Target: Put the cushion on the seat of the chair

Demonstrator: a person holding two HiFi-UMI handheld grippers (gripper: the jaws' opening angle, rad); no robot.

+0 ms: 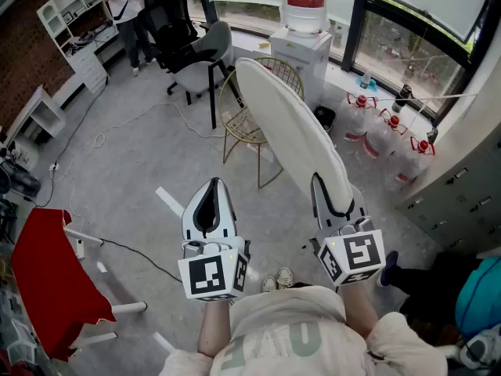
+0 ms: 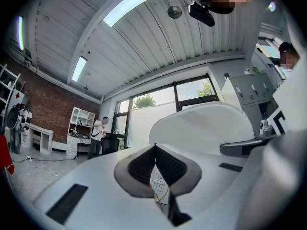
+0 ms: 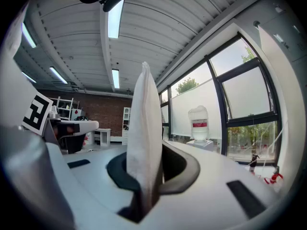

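A long white cushion (image 1: 288,128) stands on edge in the air, and my right gripper (image 1: 325,188) is shut on its near end. In the right gripper view the cushion (image 3: 144,123) rises upright from between the jaws of the right gripper (image 3: 146,153). Past the cushion's far end stands a gold wire chair (image 1: 244,122) on the grey floor, partly hidden by the cushion. My left gripper (image 1: 214,186) hovers to the cushion's left, shut with nothing in it. In the left gripper view the left gripper (image 2: 154,150) has its tips together, and the cushion (image 2: 206,123) fills the right.
A grey office chair (image 1: 205,49) and a black one (image 1: 168,18) stand behind the wire chair. A water dispenser (image 1: 304,30) and several water bottles (image 1: 383,135) line the windows. A red cloth (image 1: 47,276) hangs at the left. A person (image 1: 125,2) stands far back left.
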